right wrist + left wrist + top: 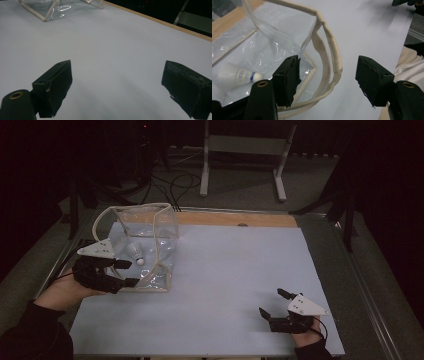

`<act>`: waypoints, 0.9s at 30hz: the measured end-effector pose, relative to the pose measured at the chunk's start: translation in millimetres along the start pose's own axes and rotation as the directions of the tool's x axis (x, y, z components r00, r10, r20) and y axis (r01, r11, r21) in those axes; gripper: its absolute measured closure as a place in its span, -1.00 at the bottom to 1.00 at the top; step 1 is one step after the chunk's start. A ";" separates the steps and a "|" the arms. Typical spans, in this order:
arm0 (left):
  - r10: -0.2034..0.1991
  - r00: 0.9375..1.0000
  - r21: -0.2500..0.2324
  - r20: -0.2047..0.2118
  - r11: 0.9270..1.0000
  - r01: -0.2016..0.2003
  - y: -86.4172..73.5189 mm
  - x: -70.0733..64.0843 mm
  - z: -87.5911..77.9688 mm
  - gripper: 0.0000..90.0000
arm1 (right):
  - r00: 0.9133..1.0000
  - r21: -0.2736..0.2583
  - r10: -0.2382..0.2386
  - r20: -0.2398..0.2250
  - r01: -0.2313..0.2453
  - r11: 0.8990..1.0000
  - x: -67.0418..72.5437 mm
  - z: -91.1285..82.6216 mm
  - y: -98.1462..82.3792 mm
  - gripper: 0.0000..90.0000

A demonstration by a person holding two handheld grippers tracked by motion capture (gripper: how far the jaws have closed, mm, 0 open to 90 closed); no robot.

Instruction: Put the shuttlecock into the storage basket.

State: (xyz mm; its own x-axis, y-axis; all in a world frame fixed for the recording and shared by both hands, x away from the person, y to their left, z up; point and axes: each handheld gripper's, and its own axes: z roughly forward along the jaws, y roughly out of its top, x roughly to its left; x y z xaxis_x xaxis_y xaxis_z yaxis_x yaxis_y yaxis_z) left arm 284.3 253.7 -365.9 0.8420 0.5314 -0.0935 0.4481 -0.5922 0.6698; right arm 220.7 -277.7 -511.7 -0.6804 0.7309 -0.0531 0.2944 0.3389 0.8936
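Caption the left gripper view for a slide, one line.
Left gripper open, its jaws straddling the cream-trimmed rim of a clear bag that holds a white shuttlecock.

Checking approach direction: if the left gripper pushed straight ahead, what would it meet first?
Probably the cream rim of the clear pouch, which sits between the open left gripper jaws.

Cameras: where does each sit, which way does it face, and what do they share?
High view: above the person's side, facing forward and down on the table; forearms, both grippers.
Left gripper view: on left gripper, jaws open astride the clear bag rim; shuttlecock inside.
Right gripper view: on right gripper, open, facing across the table.
All share the bag.
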 end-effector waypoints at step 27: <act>-0.026 0.999 -0.013 0.018 1.000 0.026 15.9 -5.5 7.2 -0.98 | 1.000 -0.004 0.005 0.004 -0.005 1.000 0.1 -0.8 0.3 -0.78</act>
State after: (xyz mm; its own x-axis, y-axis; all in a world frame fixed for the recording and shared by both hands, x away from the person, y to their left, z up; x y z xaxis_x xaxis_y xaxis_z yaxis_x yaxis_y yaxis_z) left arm 288.9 237.1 -360.0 0.8351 0.5359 -0.1241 0.4664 -0.5701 0.6764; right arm 220.2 -278.0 -511.1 -0.6763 0.7350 -0.0500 0.2956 0.3329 0.8954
